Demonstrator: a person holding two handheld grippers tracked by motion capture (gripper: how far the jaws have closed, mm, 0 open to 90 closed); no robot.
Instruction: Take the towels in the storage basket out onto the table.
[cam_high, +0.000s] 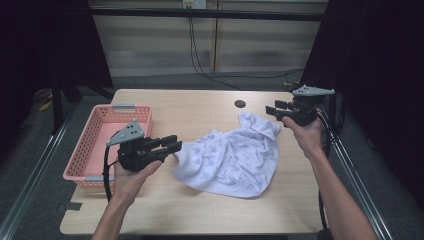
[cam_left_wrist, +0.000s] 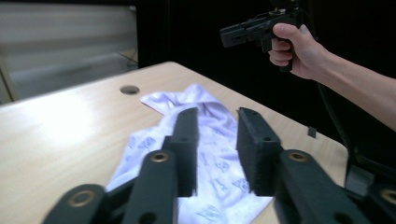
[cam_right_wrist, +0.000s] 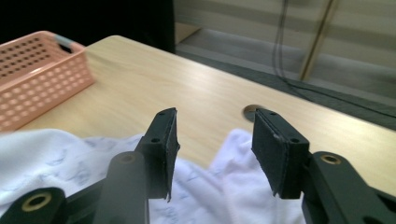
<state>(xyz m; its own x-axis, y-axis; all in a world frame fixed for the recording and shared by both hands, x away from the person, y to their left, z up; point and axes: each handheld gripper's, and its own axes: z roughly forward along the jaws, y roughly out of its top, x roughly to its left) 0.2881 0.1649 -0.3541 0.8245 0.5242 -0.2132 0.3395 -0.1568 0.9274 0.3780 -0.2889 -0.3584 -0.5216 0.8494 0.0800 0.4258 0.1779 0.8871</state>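
I see the white patterned cloth (cam_high: 232, 159) lying crumpled at the centre of the pale wooden table (cam_high: 200, 112) in the high view, right of the pink perforated plastic basket (cam_high: 102, 137). My left gripper (cam_high: 172, 146) sits at centre left, its tips just beside the cloth's left edge, jaws parted and empty. My right gripper (cam_high: 271, 110) is at upper right, above the cloth's far corner, jaws apart, holding nothing.

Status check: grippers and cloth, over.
Left gripper open, empty. Right gripper open, empty. Cloth rumpled on table, beside basket. Nothing in the way.
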